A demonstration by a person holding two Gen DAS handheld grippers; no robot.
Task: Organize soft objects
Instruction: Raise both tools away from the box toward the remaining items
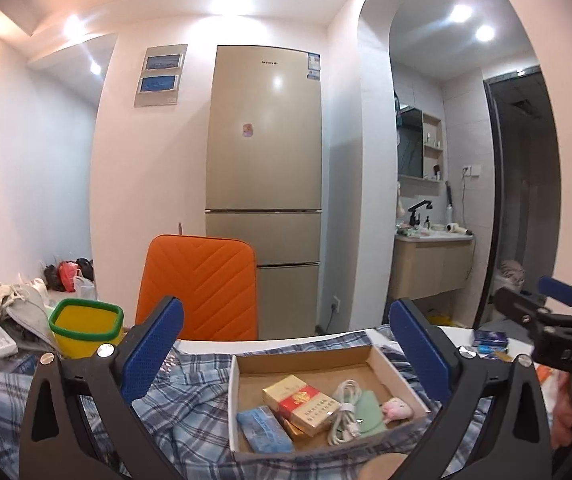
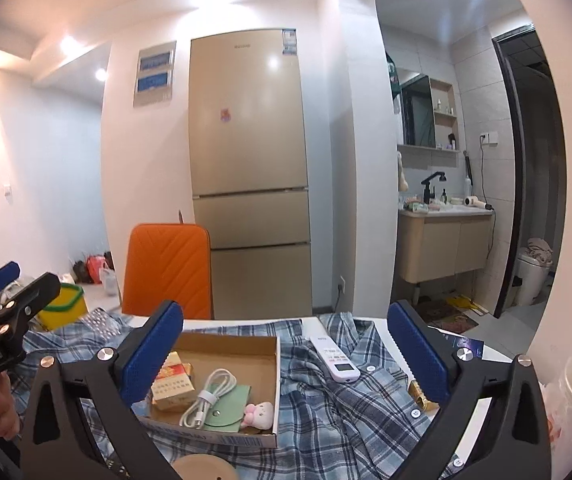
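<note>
1. A blue plaid shirt [image 2: 337,404] lies spread and rumpled over the white table [image 2: 497,354], not yet folded or put away; by the look of it, the main work of tidying the soft things is still ahead.
2. A shallow cardboard box [image 2: 230,344] sits on top of the shirt, holding a red-and-gold packet [image 1: 299,404], a coiled white cable [image 2: 208,398], a green pouch [image 2: 228,408] and a small pink plush toy [image 2: 260,414] (the toy and pouch being the only soft items already gathered there).
3. A white remote control [image 2: 335,358] rests on the shirt just beside the box, near the collar; both it and the box would likely have to come off before the shirt can be folded.
4. The left gripper [image 1: 286,346] hangs above the box with its blue pads spread wide and nothing between them.
5. The right gripper [image 2: 286,346] is likewise spread to its widest, empty, poised over the box and shirt; neither tool touches any cloth.
6. More fabric, a pale heap [image 1: 14,300], sits at the far left of the table near a yellow tub [image 1: 86,328] with a green rim, apparently unsorted too.
7. An orange chair [image 1: 202,284] and a gold fridge [image 1: 264,168] stand behind the table.
</note>
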